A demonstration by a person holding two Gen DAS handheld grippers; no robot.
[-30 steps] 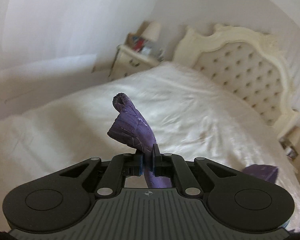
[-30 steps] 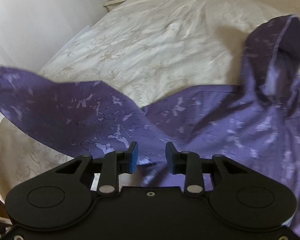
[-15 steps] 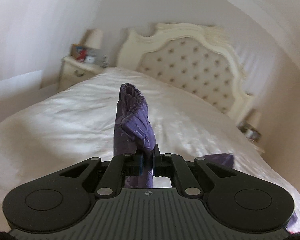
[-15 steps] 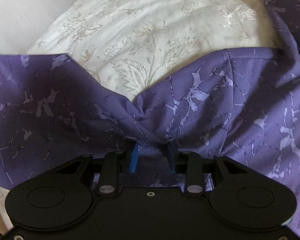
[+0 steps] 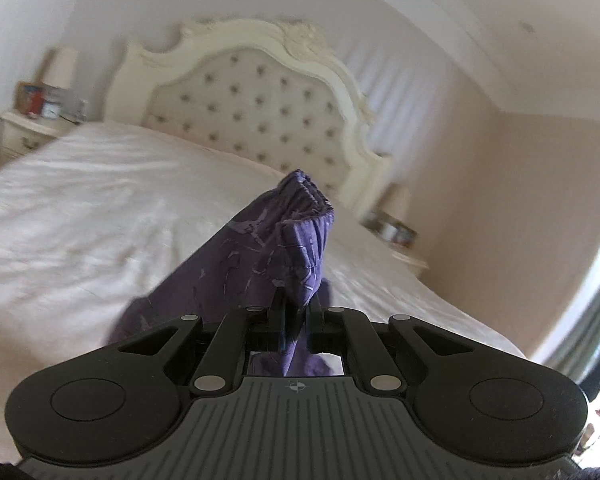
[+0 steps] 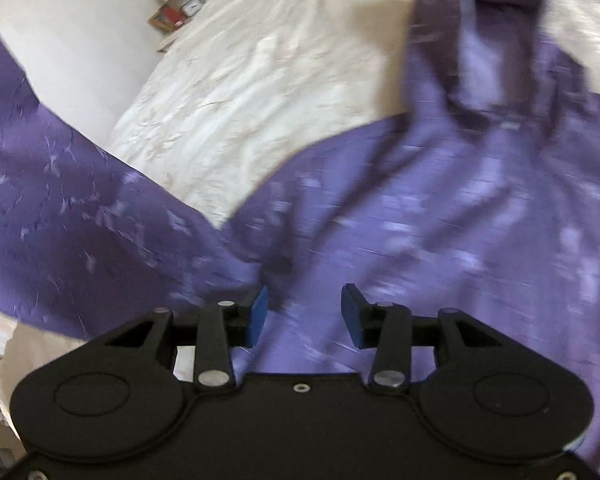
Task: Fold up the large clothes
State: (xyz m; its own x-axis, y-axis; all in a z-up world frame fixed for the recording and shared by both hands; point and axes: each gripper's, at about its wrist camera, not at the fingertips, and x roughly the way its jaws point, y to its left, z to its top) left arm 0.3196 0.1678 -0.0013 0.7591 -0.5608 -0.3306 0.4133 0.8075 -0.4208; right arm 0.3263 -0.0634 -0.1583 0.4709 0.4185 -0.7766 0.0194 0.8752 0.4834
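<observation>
1. We see a purple hooded garment [image 6: 440, 216] of thin woven cloth, mottled with pale lilac streaks, spread over a cream bedspread [image 6: 260, 92] with a raised floral weave. The picture is blurred by motion.
2. In the right wrist view its hood [image 6: 496, 40] points toward the top of the picture and one sleeve [image 6: 60, 216] runs off to the left edge, so the body's long axis runs up the frame and the sleeve lies across it.
3. Our left gripper [image 5: 296, 320] is clenched on the sleeve's gathered, ribbed cuff [image 5: 306, 216], which stands up past the fingers toward a tufted, carved cream headboard [image 5: 260, 108].
4. Our right gripper [image 6: 304, 316] has just been opening; its blue pads [image 6: 258, 312] stand apart and released, with cloth lying beneath them but not pinched.
5. Compared with half a second ago, the pinched bunch of fabric between the right pads is gone, and the hood shows again.
6. The left view has swung across: the headboard sits further left, and a second nightstand [image 5: 400, 240] now shows on the right.
</observation>
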